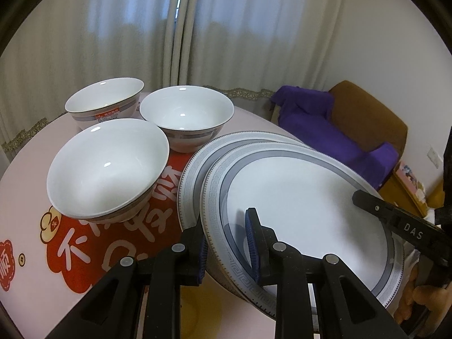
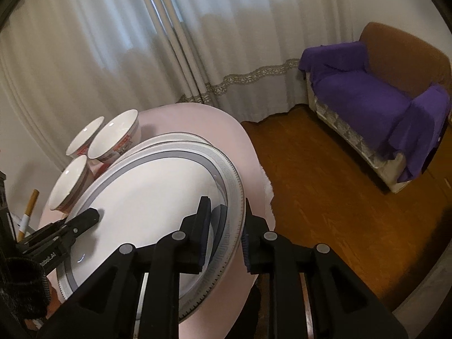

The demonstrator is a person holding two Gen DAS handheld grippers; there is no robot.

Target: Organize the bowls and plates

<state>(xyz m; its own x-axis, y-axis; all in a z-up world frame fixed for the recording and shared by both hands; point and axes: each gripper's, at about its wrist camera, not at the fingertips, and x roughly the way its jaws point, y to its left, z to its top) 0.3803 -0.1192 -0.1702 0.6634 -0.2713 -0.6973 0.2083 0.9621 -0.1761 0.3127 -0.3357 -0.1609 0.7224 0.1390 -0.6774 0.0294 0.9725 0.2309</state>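
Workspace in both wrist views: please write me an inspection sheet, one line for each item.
Surface: round table with pale pink cover and a red printed mat.
Job's things: three white bowls, upright and close together; top plate lies offset on a lower plate.
Clutter: a stick-like object at the left edge of the right wrist view, unclear.
Grippers: left gripper and right gripper each straddle the top plate's rim on opposite sides; contact cannot be told.
Cables: nothing seen.
Surroundings: curtains, brown armchair with purple cloth, wooden floor.
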